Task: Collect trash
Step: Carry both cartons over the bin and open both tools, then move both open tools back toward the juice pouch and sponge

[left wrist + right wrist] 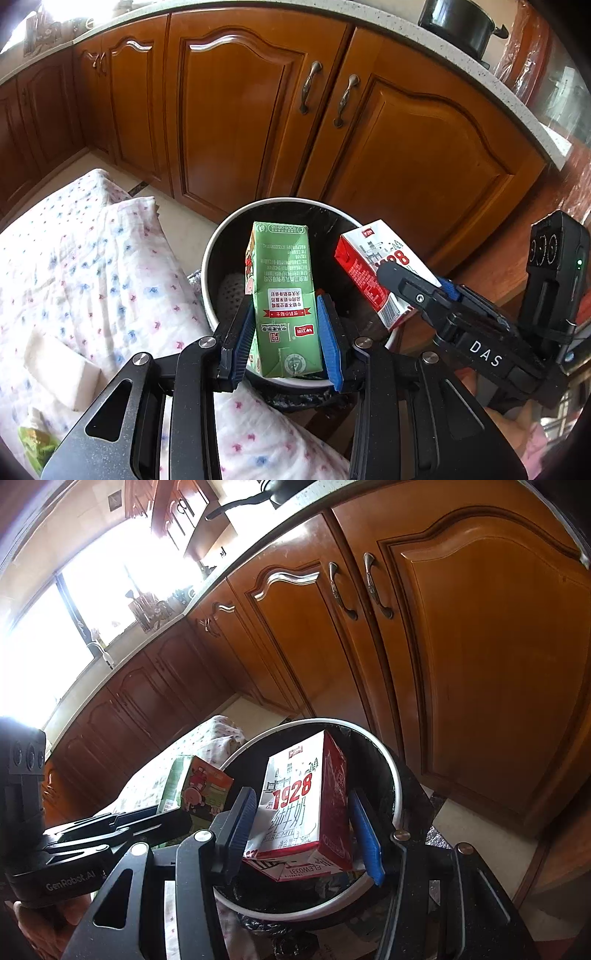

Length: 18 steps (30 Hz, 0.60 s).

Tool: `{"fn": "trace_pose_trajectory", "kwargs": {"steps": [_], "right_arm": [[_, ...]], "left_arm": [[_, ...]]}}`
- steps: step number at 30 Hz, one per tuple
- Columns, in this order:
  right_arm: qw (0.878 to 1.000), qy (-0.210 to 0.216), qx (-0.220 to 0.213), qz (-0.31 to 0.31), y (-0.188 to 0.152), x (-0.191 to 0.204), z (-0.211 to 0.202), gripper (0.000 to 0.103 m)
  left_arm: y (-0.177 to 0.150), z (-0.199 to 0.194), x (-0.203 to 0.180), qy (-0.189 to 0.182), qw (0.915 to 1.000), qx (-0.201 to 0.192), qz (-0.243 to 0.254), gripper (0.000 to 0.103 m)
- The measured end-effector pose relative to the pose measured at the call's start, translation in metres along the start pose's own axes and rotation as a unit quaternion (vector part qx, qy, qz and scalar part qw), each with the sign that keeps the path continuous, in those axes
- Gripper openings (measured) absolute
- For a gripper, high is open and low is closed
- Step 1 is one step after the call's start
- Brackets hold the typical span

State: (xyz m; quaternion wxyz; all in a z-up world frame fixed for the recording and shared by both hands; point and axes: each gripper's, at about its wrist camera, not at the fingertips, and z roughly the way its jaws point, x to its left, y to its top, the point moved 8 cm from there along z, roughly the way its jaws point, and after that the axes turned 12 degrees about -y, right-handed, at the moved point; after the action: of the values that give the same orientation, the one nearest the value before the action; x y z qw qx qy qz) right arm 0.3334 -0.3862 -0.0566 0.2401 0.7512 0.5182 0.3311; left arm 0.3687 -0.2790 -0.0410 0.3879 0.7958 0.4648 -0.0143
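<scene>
Hovering over the trash bin [210, 266] with both hands full: the left gripper [284, 328] is clamped on a green carton [284, 288], the right gripper [303, 825] on a red and white milk carton [303, 805], both right above the opening. Neither is dropped yet. Something pale already sits inside, and a white block [59, 369] on the flowered cloth [92, 258] probably goes next

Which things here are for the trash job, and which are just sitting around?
For the job:
green carton in left gripper
red-and-white milk carton in right gripper
trash bin

Just lying about:
floral cloth
black pot
wooden cabinets
</scene>
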Motion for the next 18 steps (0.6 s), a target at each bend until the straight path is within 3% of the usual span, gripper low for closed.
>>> {"fn": "trace_pose_trajectory", "kwargs": {"steps": [9,14,15,18], "right_arm": [[1.0,0.011,0.018,0.021,0.008,-0.005,0.012,0.056],[0.999,0.02,0.007,0.034,0.007,-0.007,0.0,0.056],[0.999,0.023,0.003,0.036,0.006,-0.007,-0.005,0.057],[0.999,0.031,-0.014,0.038,0.001,-0.004,-0.023,0.07]], "left_arm": [[0.002,0.013,0.004,-0.001,0.9998,0.018,-0.013,0.034],[0.002,0.006,0.009,-0.001,0.9997,0.008,-0.021,0.054],[0.001,0.004,0.01,-0.002,0.9997,0.007,-0.023,0.054],[-0.006,-0.008,0.016,0.002,0.9994,-0.002,-0.034,0.054]]}}
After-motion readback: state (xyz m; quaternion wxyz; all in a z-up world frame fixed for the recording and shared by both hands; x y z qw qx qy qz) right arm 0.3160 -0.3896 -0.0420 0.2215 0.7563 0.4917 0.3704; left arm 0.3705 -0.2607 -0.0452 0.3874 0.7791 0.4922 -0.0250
